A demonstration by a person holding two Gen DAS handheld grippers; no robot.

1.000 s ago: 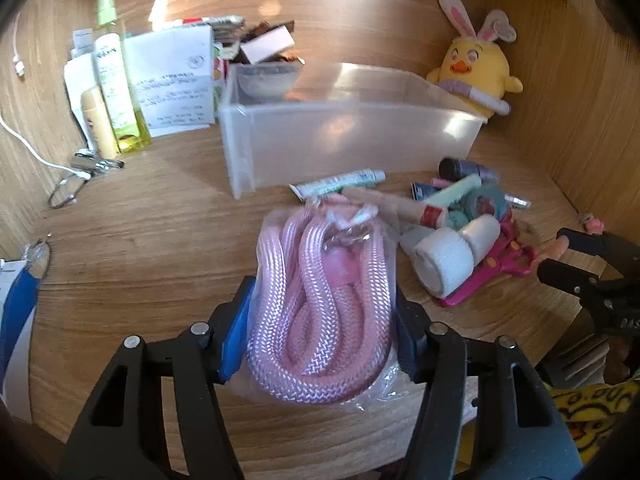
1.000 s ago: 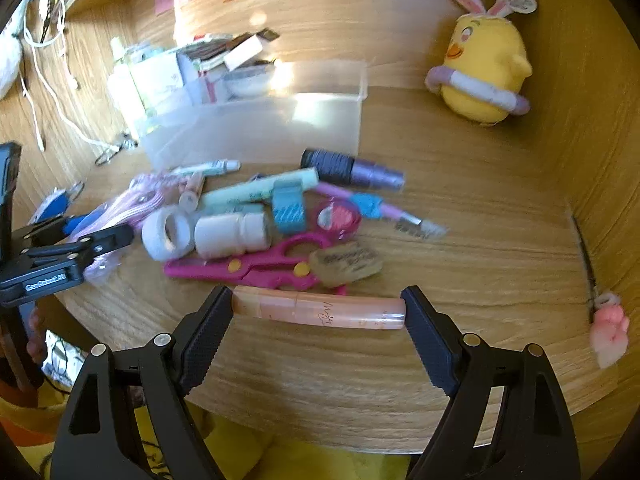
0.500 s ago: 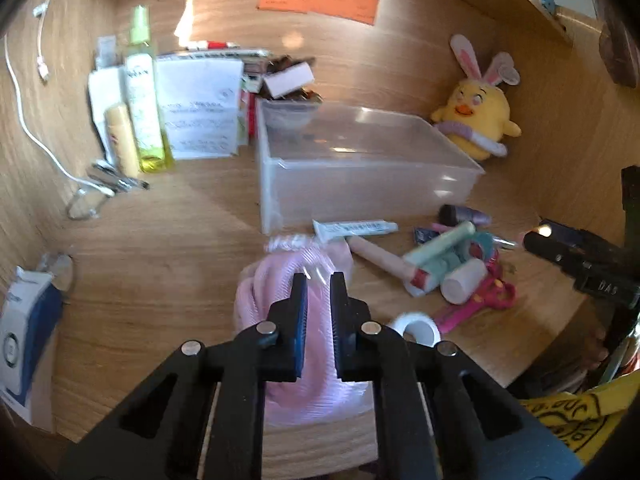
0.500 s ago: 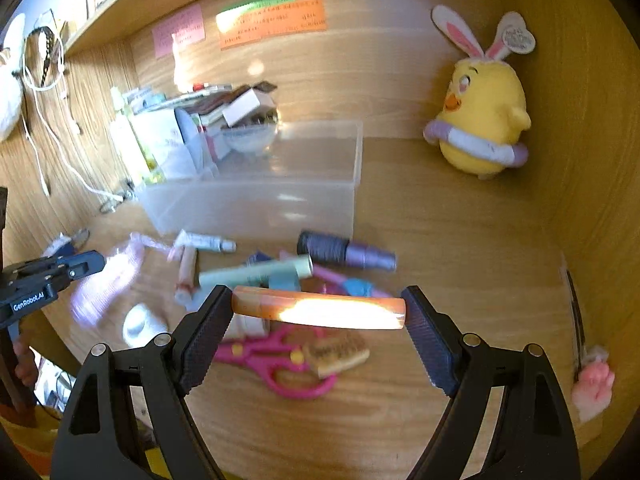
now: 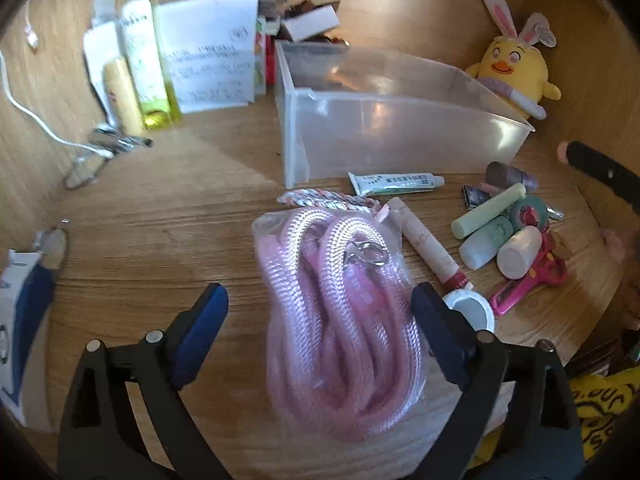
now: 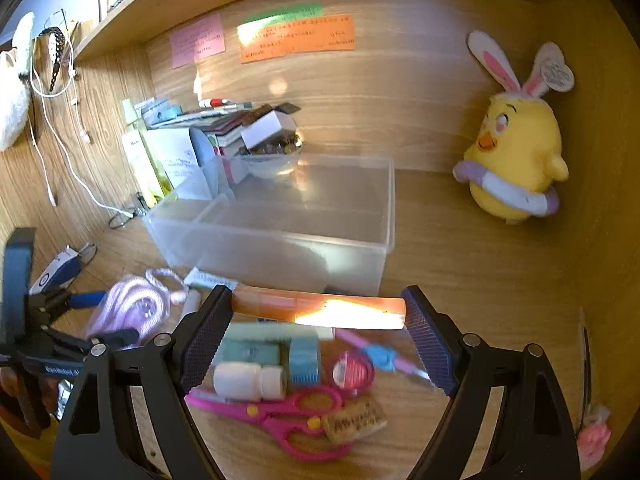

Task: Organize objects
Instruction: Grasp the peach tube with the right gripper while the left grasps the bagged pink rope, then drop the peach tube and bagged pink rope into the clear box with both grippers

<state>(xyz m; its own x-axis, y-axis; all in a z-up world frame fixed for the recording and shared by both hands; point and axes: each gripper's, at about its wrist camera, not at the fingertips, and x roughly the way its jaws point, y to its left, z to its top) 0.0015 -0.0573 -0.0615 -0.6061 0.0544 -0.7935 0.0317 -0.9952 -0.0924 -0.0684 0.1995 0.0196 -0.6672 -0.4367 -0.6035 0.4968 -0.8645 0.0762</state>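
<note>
I am seeing one clear box (image 6: 280,236), one pink rope bag (image 5: 340,320), one pink scissors (image 6: 276,416), one yellow chick toy (image 6: 516,160).

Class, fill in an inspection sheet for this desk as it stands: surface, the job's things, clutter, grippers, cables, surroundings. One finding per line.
Surface: wooden desk, bare patch at the front left.
Job's things: clear plastic bin, looks empty; bagged pink rope lying on the desk; orange tube lifted in front of the bin.
Clutter: pink scissors, white bottle, tubes and tape rolls heaped by the bin.
Grippers: left gripper opening, rope between its jaws, not pressed; right gripper shut on the orange tube.
Cables: white cable hanging down the left wall.
Surroundings: yellow plush chick, sticky notes on the back wall.
</note>
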